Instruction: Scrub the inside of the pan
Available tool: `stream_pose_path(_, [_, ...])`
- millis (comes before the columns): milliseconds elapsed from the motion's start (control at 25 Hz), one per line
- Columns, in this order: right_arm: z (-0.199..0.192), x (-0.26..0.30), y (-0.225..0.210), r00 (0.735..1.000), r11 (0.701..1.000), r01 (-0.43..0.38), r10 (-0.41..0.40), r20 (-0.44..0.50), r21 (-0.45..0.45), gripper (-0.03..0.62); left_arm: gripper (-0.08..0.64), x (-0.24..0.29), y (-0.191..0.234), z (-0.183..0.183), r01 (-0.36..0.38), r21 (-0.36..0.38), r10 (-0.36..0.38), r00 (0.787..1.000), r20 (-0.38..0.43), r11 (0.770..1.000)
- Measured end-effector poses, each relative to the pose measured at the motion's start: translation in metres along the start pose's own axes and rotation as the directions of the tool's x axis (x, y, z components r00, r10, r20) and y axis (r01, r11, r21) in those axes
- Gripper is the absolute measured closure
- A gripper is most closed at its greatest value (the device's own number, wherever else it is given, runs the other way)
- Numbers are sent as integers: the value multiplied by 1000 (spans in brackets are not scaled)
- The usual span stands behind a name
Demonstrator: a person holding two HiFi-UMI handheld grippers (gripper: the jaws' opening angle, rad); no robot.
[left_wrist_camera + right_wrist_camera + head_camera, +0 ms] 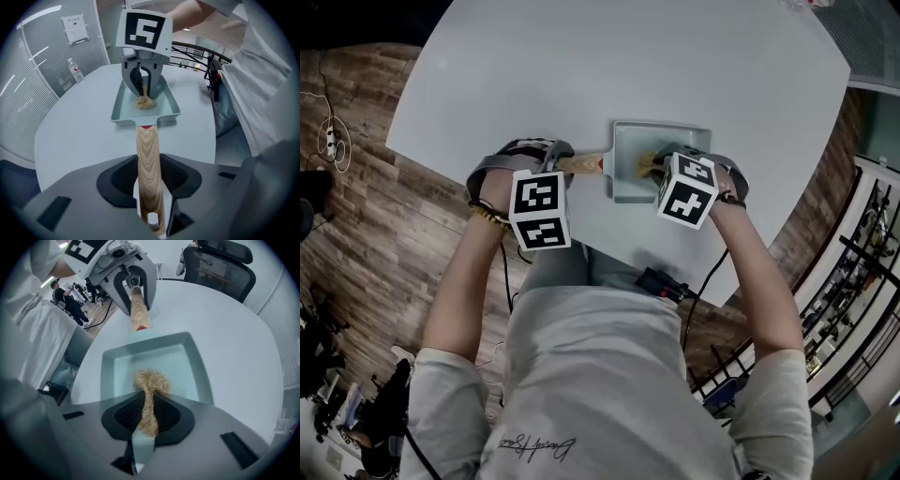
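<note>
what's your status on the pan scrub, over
Left gripper shut on the wooden handle. Right gripper shut on tan fibre scrubber, wad inside the square pan. Water bottle at far table edge, well apart from pan.

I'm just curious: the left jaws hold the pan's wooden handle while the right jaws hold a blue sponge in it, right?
Not a blue sponge: the right jaws hold a tan fibrous scrubber in the pan, as the right gripper view shows.

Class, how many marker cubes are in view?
2: one black-and-white marker cube on the left tool gripping the wooden handle; another on the right tool above the pale square pan.
</note>
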State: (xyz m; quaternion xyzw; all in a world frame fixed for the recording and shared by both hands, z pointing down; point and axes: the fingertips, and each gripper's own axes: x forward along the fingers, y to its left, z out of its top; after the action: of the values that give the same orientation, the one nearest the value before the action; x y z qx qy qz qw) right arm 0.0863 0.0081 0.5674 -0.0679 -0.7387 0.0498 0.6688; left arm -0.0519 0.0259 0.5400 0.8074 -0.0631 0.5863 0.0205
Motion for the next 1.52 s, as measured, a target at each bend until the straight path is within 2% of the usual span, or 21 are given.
stream_pose_path(160, [2, -6, -37, 993, 992, 121, -121, -1, -23, 523, 410, -1, -1, 2, 6, 4, -6, 1000, 3, 1000])
stream_pose_path(360, [4, -9, -56, 947, 936, 320, -322, 10, -144, 520, 410, -3, -2, 2, 1, -21, -1, 1000, 9, 1000])
stream_pose_path(480, [3, -8, -53, 935, 923, 353, -355, 10, -156, 523, 410, -2, -1, 1, -12, -51, 13, 1000, 8, 999])
stream_pose_path(760, [-8, -1, -22, 974, 966, 213, -222, -45, -148, 523, 410, 1, 2, -3, -18, -68, 18, 1000, -4, 997])
stream_pose_path(960, [-14, 5, 12, 995, 991, 73, -80, -61, -113, 523, 410, 4, 4, -6, -12, -63, 12, 1000, -13, 998])
stream_pose_path(1080, [-15, 7, 26, 997, 995, -18, 10, -75, -95, 523, 410, 4, 5, -9, -8, -59, 7, 1000, -17, 998])
stream_pose_path(1200, [-17, 7, 37, 994, 992, -76, 67, -90, -100, 525, 410, 3, 5, -9, -5, -57, 4, 1000, -22, 998])
stream_pose_path(1400, [-20, 6, 43, 991, 990, -116, 110, -78, -83, 525, 410, 2, 4, -7, -1, -48, 0, 1000, -31, 999])
stream_pose_path(1520, [-19, 3, 45, 990, 990, -127, 123, -63, -64, 525, 410, 1, 2, -6, 8, -12, -8, 1000, -26, 1000])
